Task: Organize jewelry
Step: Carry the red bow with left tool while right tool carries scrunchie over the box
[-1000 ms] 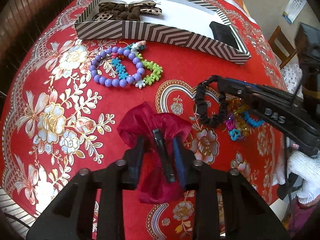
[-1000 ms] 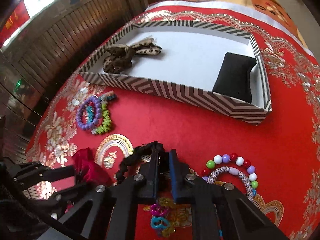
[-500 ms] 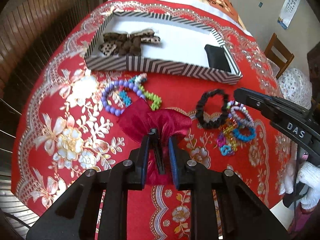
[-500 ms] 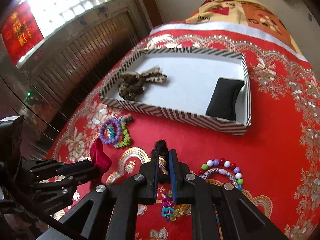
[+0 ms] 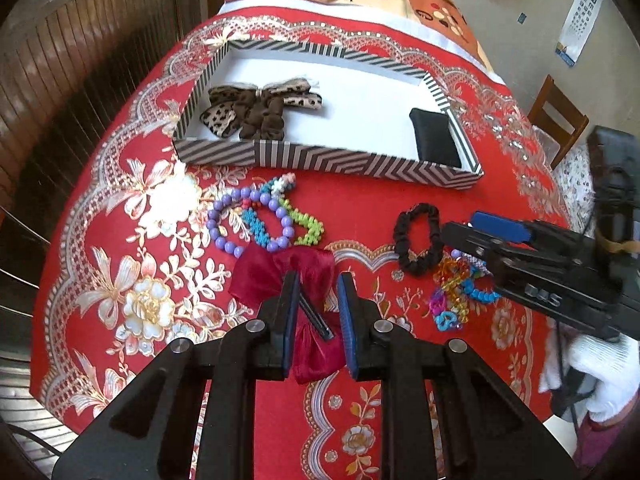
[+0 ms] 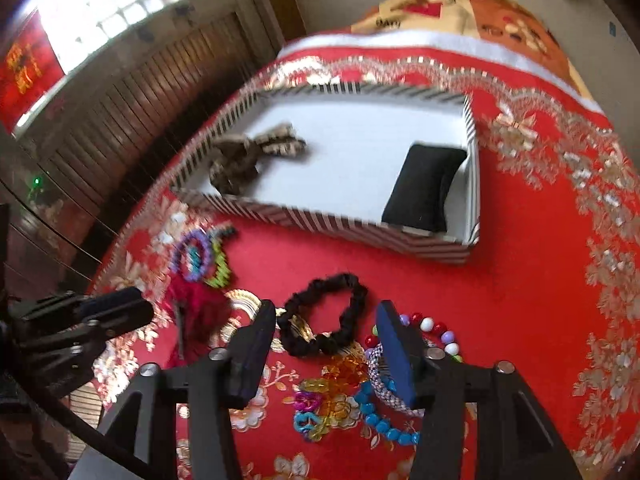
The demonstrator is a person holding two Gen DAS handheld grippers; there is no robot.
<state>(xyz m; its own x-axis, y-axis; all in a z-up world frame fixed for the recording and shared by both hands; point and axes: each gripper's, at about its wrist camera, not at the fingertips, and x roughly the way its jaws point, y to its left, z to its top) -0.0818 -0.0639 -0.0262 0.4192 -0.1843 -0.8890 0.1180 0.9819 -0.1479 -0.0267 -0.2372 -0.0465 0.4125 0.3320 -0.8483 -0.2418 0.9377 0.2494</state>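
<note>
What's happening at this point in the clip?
A person is sorting jewelry and hair accessories on a red tablecloth. The left hand-held gripper holds a dark red bow clip by its clip. The right hand-held gripper is opening over the black scrunchie, which lies on the cloth. The striped box holds a leopard bow and black cushion.

Right-wrist view motion-blurred. Dark red satin bow (image 5: 280,276) partly hidden behind left tongs (image 5: 318,320). White-gloved hand (image 5: 596,372) cut by frame edge.
</note>
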